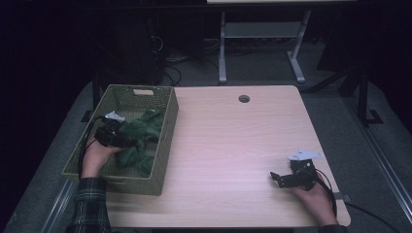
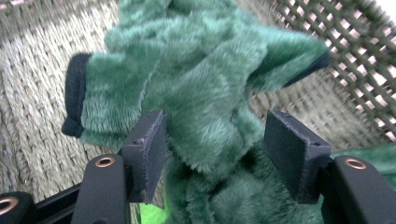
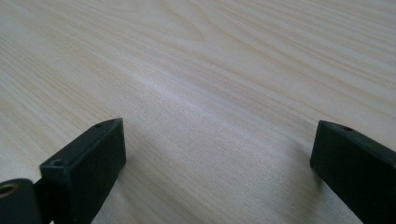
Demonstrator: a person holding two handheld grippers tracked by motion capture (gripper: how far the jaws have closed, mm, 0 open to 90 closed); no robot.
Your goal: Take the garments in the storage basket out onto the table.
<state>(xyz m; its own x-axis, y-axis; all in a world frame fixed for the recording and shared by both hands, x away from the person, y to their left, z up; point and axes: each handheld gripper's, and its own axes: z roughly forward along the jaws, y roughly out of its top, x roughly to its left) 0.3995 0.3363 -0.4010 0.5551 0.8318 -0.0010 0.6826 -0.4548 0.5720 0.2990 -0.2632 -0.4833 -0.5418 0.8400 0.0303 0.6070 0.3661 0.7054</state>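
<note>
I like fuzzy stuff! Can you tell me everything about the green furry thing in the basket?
The green furry fabric thing looks like soft plush with black trim at its edges. It lies crumpled in the woven green basket at the table's left. The left gripper has its open jaws around a fold; the left pad touches the fur, the right stands clear.

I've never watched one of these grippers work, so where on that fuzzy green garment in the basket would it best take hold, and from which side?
Probably the raised fold in the middle of the green garment, coming from above: the woven basket walls it in on every side. In the left gripper view that thick ridge of pile already sits between the open jaws of the left gripper, bulky enough to pinch.
</note>
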